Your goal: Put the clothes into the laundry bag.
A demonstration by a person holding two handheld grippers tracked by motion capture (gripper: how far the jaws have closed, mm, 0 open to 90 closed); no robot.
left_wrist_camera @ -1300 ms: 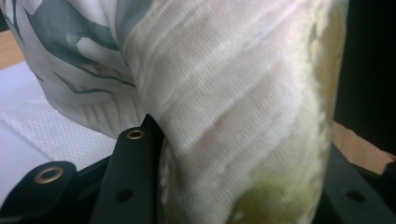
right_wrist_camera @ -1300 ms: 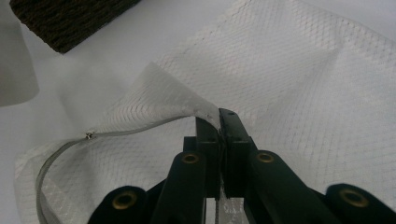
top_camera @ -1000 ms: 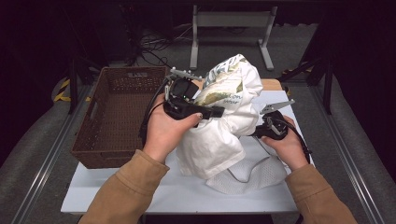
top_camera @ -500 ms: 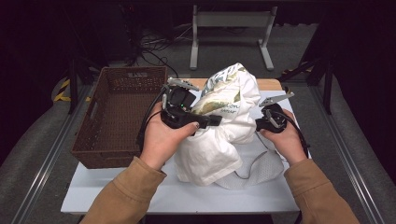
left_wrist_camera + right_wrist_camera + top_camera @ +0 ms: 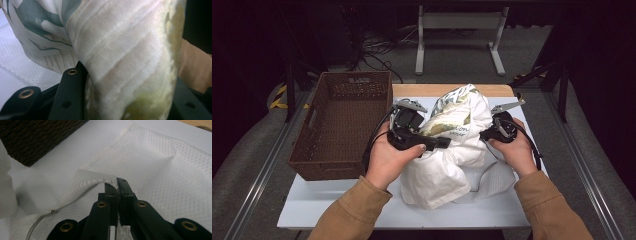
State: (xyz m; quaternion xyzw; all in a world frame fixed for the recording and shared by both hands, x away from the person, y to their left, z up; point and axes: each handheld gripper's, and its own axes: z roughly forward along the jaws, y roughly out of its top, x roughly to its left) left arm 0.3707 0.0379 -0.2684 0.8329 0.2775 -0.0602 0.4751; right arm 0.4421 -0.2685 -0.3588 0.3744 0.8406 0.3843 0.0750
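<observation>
table (image 5: 362,200) – white top, wooden far edge | basket (image 5: 342,125) – brown wicker, rectangular, at left | pillow (image 5: 452,135) – bunched white ribbed cloth with leaf print, mid-table, writing unreadable | mesh bag (image 5: 160,165) – white netting, zipper edge | left gripper (image 5: 439,143) – level, clamped on pillow | right gripper (image 5: 117,185) – jaws together, pinching mesh bag's edge

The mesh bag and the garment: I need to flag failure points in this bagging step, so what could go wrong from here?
The right gripper pinches only the thin zipper edge of the mesh bag; a tug could slip it free. The left gripper clamps a thick bunched fold of the white printed garment, so loose cloth may hang and snag on the bag's mouth. The bag lies mostly flat under the garment, so its opening may stay closed.
</observation>
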